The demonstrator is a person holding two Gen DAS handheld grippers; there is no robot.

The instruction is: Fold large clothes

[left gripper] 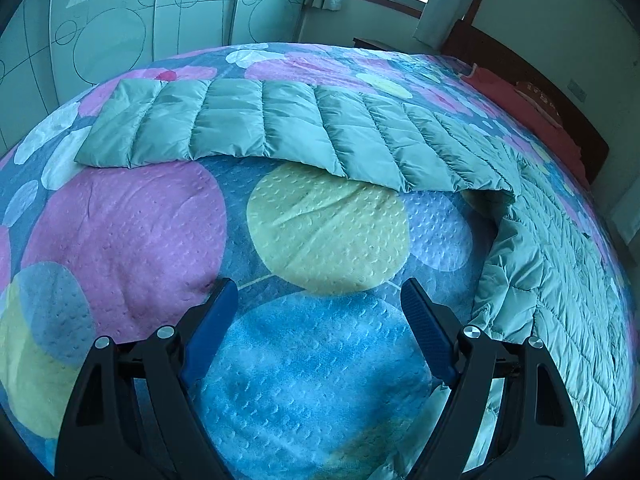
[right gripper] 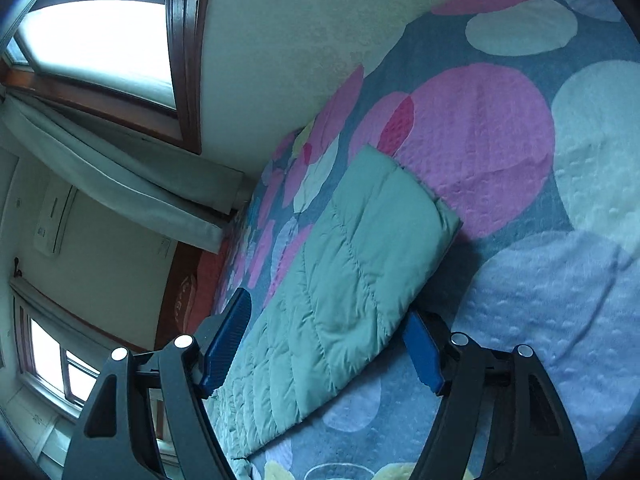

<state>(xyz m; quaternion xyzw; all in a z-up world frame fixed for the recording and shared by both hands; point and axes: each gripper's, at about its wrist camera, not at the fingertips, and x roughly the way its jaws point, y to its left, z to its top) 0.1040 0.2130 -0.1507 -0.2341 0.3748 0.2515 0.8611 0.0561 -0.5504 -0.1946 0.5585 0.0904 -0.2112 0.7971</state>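
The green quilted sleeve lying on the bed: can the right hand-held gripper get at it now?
Probably yes. The sleeve runs between the open blue fingers of the right hand-held gripper, with only the bedspread around it and nothing in the way.

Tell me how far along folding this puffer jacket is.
Done: the green puffer jacket lies spread on the dotted bedspread, one sleeve stretched out flat. In hand: nothing; the left gripper is open over bare bedspread, the right gripper straddles the sleeve, ungripped. Left: all folds.

1 green quilted jacket [left gripper: 256, 120], 1 bedspread [left gripper: 120, 220], 2 tools
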